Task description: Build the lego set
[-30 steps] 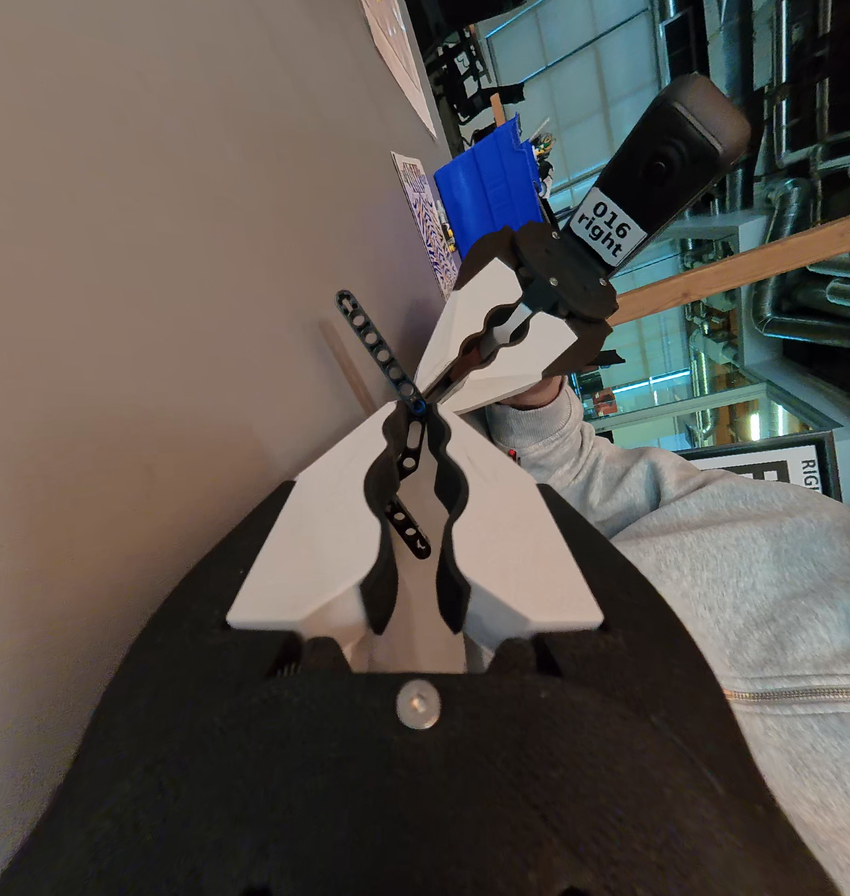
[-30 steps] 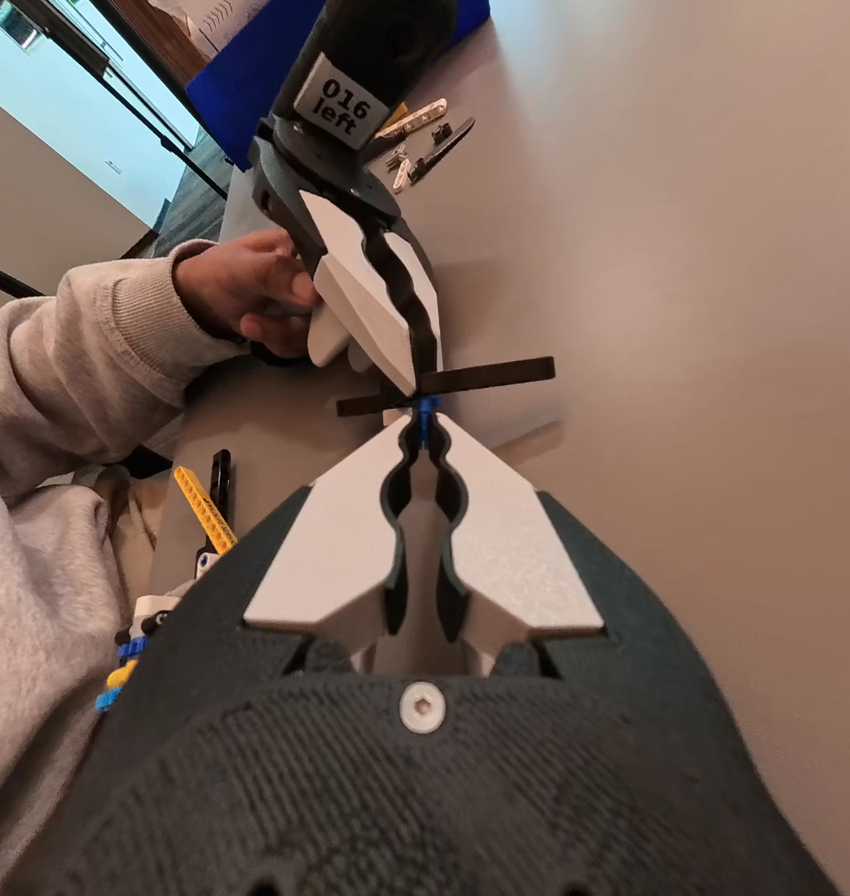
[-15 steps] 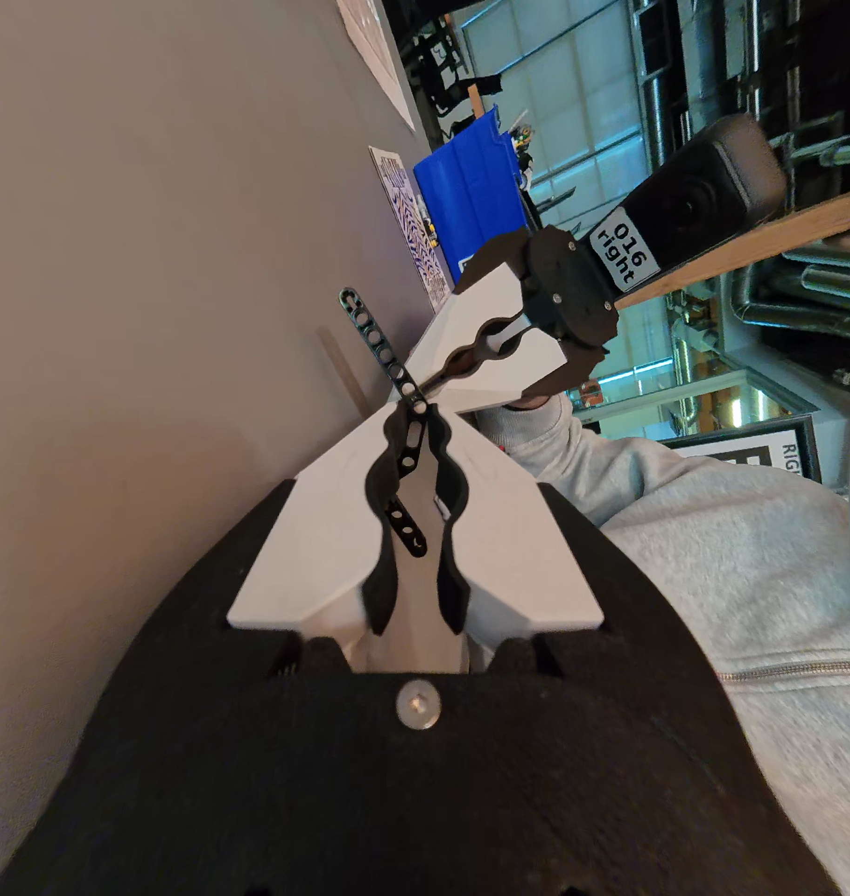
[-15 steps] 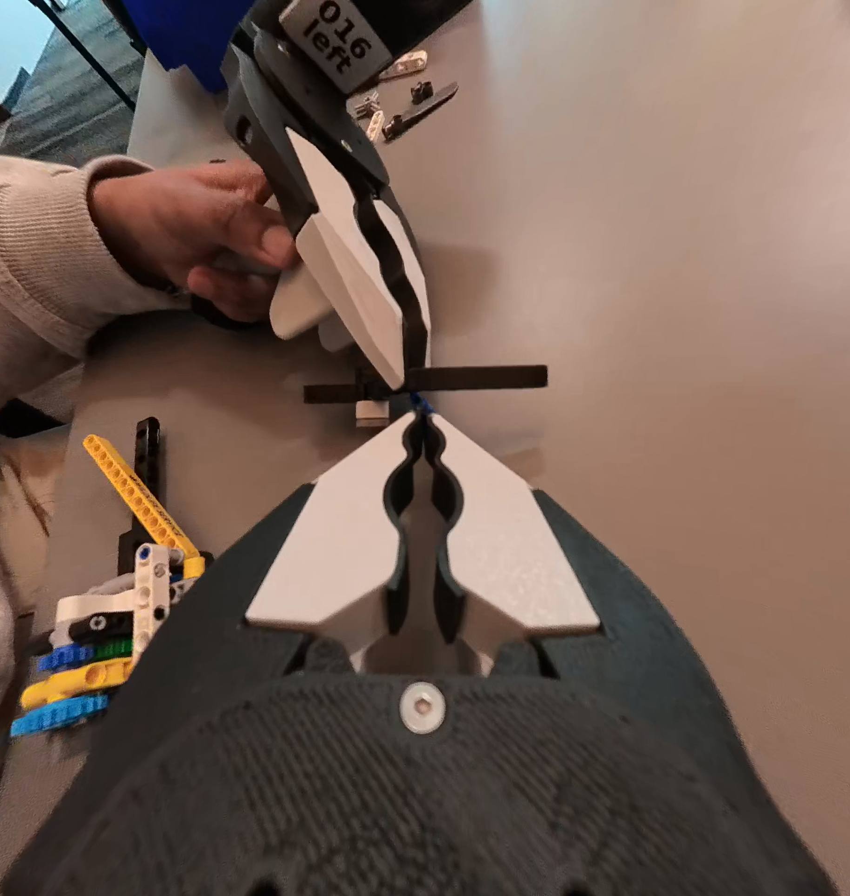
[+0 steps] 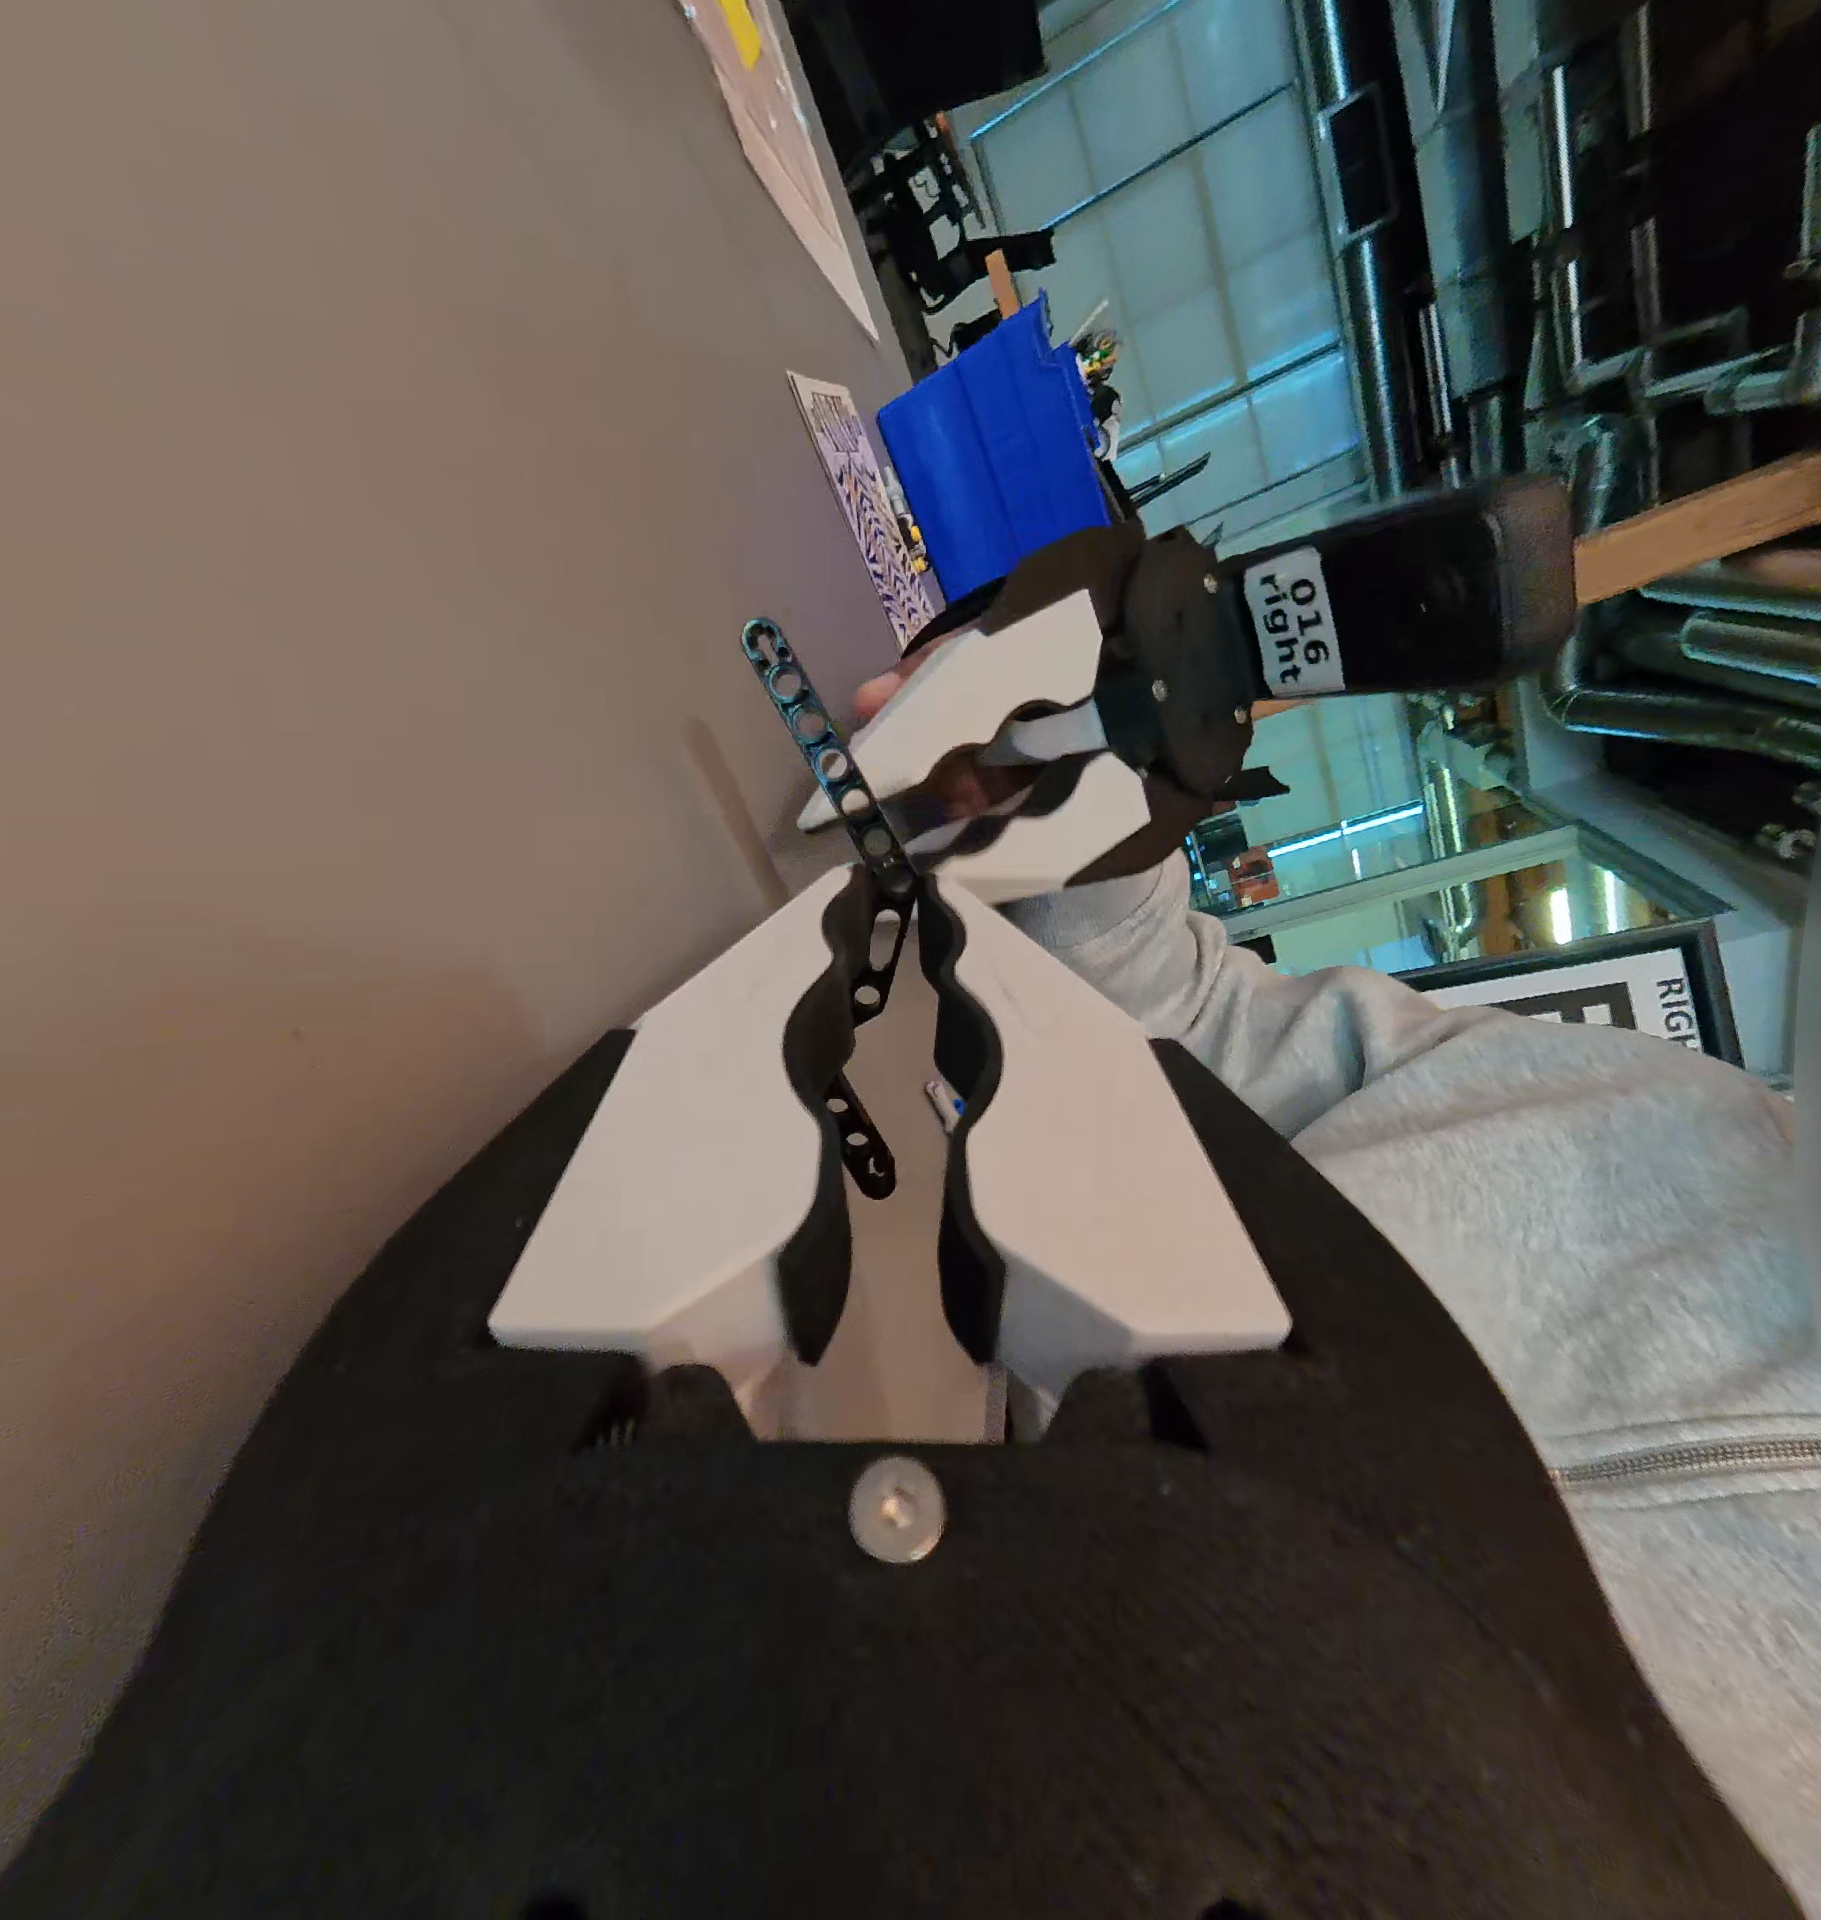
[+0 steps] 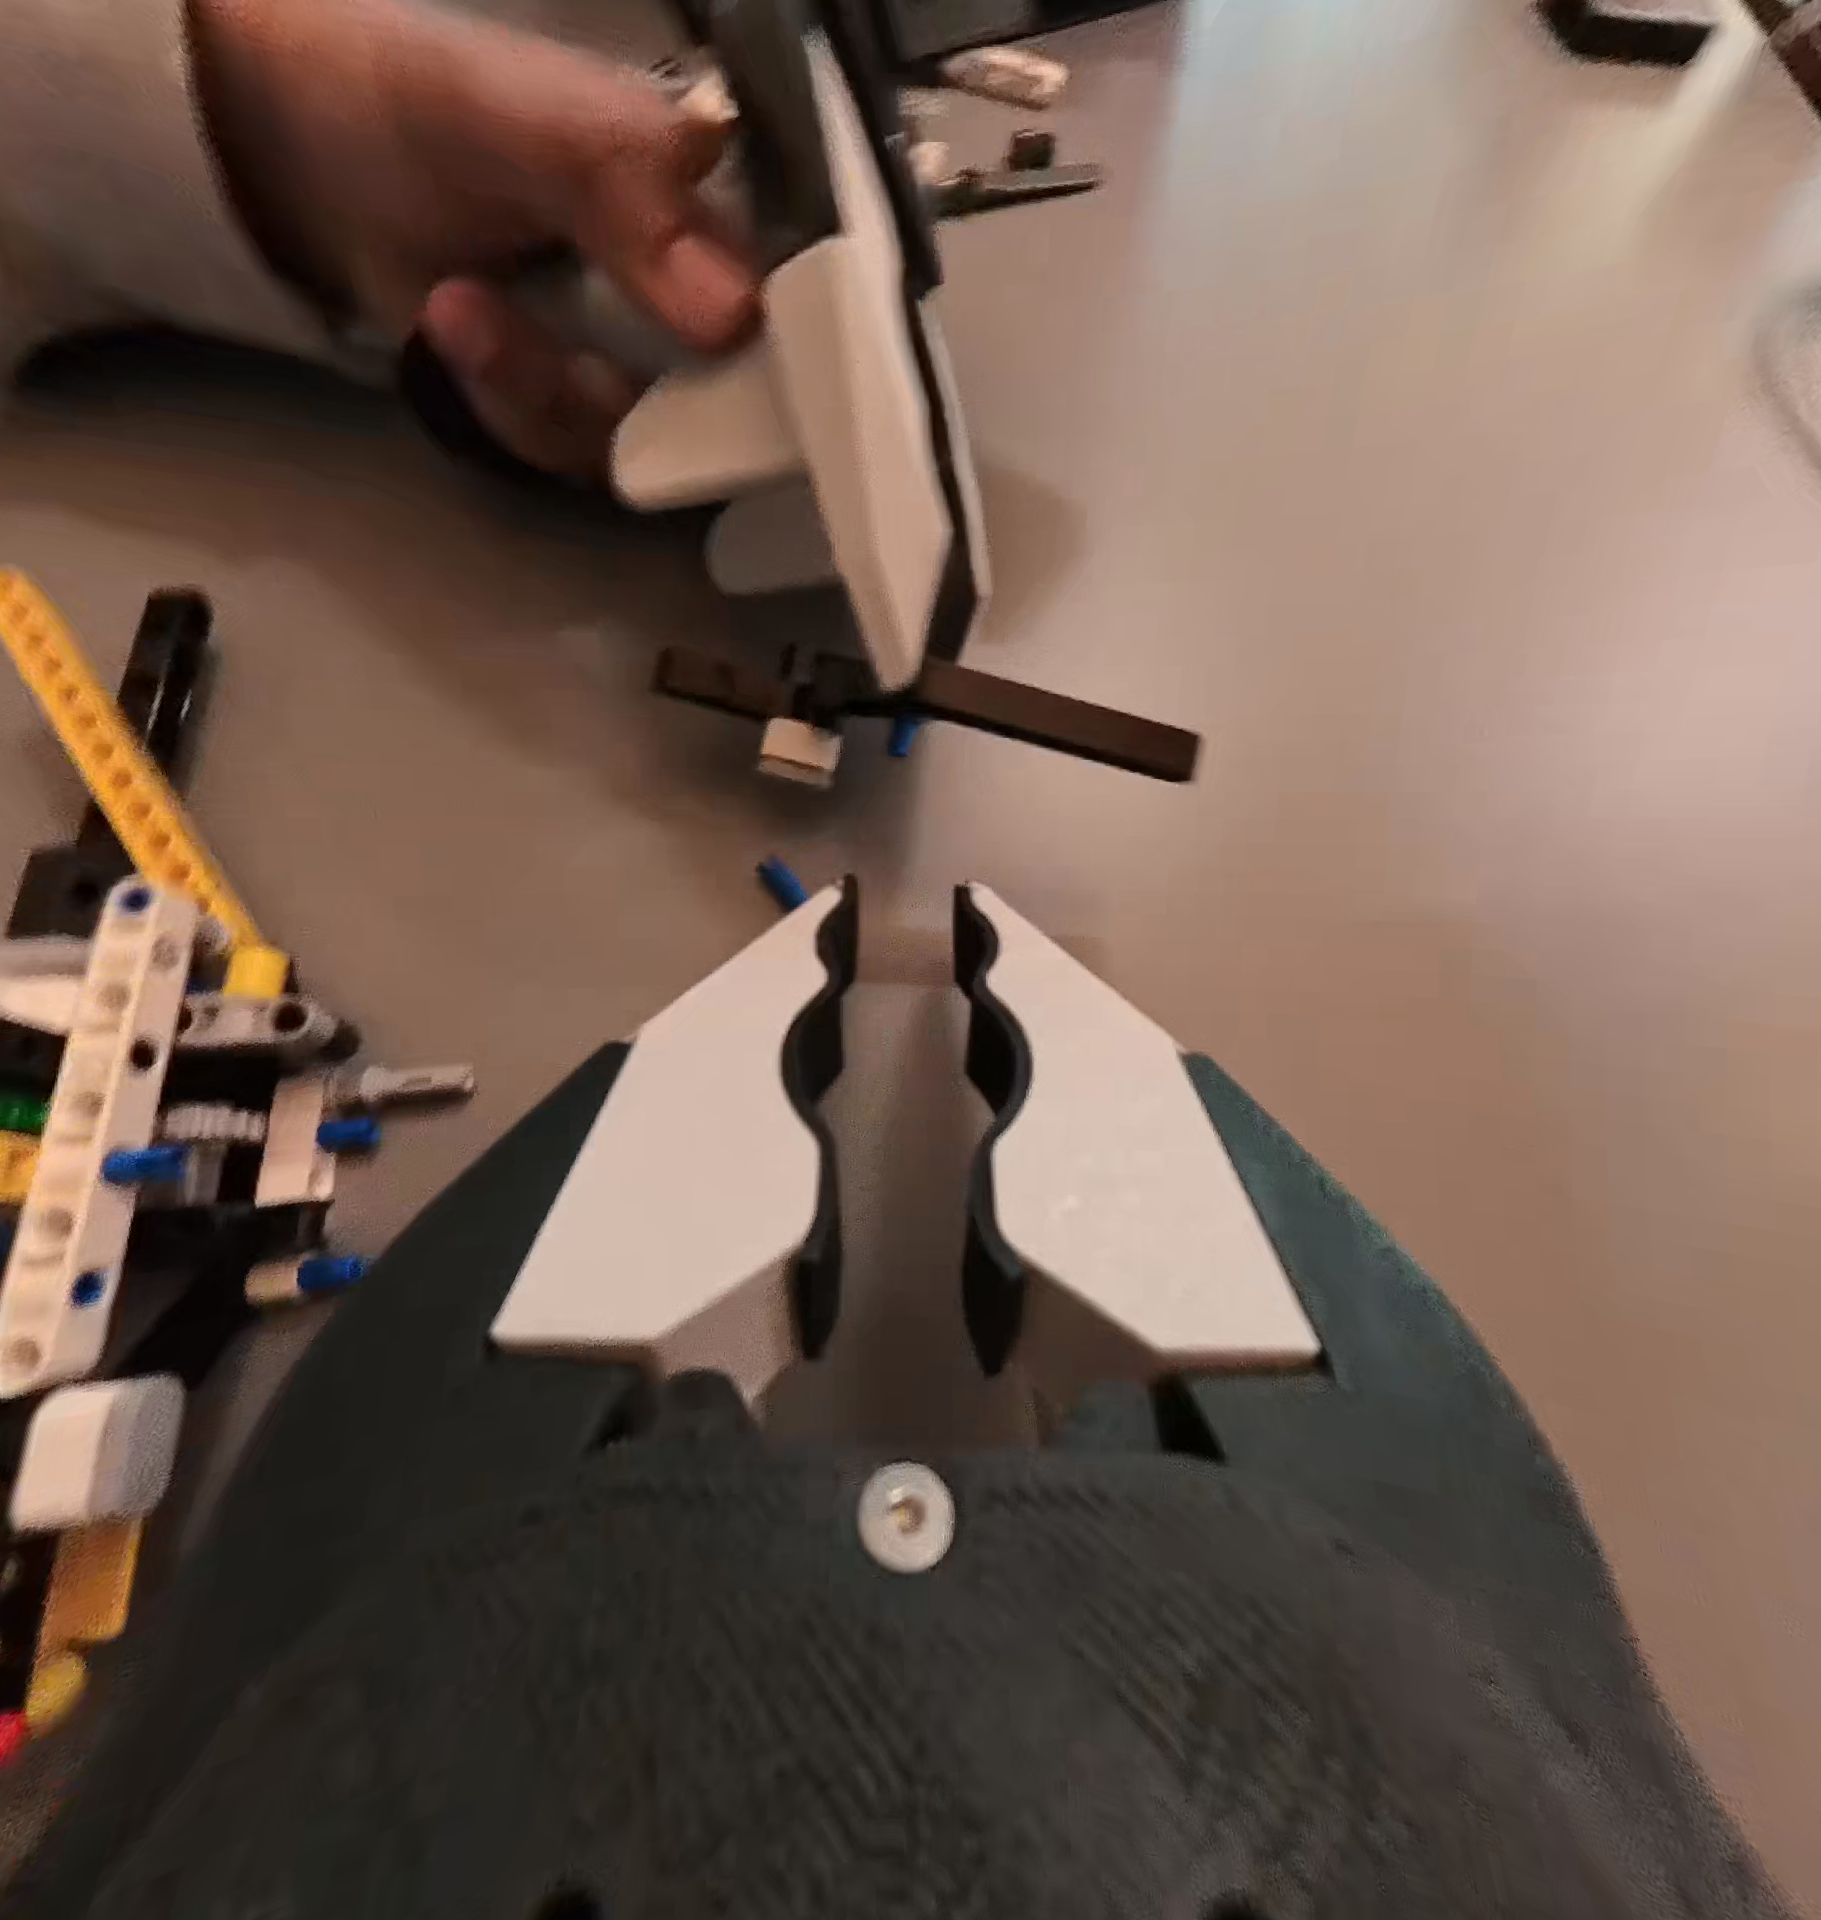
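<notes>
My left gripper [image 5: 890, 894] is shut on a long black holed Lego beam [image 5: 818, 748] and holds it above the grey table. In the right wrist view the beam [image 6: 1051, 717] shows edge-on, with a blue pin [image 6: 903, 732] and a small white piece [image 6: 800, 750] hanging under it, below the left gripper [image 6: 911, 665]. My right gripper [image 6: 901, 894] is open and empty, apart from the beam. It also shows in the left wrist view [image 5: 864, 821], behind the beam. A loose blue pin [image 6: 781, 881] lies by its left fingertip.
A partly built Lego model [image 6: 127, 1101] with a yellow beam [image 6: 106, 769] lies on the table at the left. Loose small parts [image 6: 999, 125] lie at the far side. A blue bin [image 5: 989, 468] and a patterned sheet [image 5: 864, 520] stand farther off. The tips of both grippers are at nearly the same place.
My right gripper has let go of the blue pin, opened and pulled back from the beam. The pin stays in the beam held by my left gripper.
</notes>
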`<state>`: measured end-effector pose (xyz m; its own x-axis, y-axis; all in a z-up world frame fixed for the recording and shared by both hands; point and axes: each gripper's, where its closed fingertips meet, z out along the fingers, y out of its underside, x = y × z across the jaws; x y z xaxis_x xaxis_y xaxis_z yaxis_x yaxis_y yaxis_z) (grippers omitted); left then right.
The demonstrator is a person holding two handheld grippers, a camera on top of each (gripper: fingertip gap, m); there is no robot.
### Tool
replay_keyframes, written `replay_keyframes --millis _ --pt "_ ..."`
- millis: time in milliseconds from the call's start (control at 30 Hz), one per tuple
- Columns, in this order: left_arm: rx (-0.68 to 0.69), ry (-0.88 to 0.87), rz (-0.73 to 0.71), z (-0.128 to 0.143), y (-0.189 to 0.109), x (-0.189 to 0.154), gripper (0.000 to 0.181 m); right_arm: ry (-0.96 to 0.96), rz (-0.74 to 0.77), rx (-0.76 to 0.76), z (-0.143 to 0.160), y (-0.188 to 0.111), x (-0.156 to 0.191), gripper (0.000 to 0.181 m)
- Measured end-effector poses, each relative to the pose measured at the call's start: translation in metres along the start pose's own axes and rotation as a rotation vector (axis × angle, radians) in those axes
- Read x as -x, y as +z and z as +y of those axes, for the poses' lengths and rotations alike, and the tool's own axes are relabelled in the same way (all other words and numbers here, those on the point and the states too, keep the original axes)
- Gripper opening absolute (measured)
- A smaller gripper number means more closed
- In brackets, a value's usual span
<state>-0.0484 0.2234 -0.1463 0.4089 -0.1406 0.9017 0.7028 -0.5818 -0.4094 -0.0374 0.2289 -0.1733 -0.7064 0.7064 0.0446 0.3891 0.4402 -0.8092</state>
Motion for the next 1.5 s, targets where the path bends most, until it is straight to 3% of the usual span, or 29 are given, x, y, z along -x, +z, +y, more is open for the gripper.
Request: replay_keyframes --millis 233,433,533,633,833,967,1133,1500 --pt "0.018 -0.007 0.003 0.003 0.001 0.000 0.007 -0.109 -0.133 0.080 0.016 0.001 0.026 0.025" --pt "0.021 -0.014 0.007 0.003 0.001 0.000 0.007 -0.090 -0.196 0.089 0.018 -0.001 0.033 0.005" --pt "0.022 -0.014 0.004 0.003 0.001 0.001 0.007 -0.077 -0.198 0.090 0.018 -0.001 0.033 0.003" --pt "0.010 -0.017 0.008 0.001 0.000 0.000 0.007 -0.048 -0.144 0.084 0.015 0.001 0.023 0.003" --pt "-0.070 -0.050 0.096 -0.010 -0.008 -0.009 0.007 0.161 0.041 -0.212 -0.037 -0.024 -0.015 0.001" --pt "-0.131 -0.067 0.156 -0.019 -0.016 -0.014 0.007 0.163 0.090 -0.161 -0.039 -0.019 -0.013 0.002" --pt "-0.042 0.014 0.023 -0.004 -0.003 -0.004 0.008 0.070 0.116 -0.071 -0.024 -0.010 -0.010 0.002" --pt "-0.064 0.021 -0.075 -0.007 -0.008 0.008 0.024 0.050 0.070 -0.161 -0.023 -0.018 -0.014 0.002"
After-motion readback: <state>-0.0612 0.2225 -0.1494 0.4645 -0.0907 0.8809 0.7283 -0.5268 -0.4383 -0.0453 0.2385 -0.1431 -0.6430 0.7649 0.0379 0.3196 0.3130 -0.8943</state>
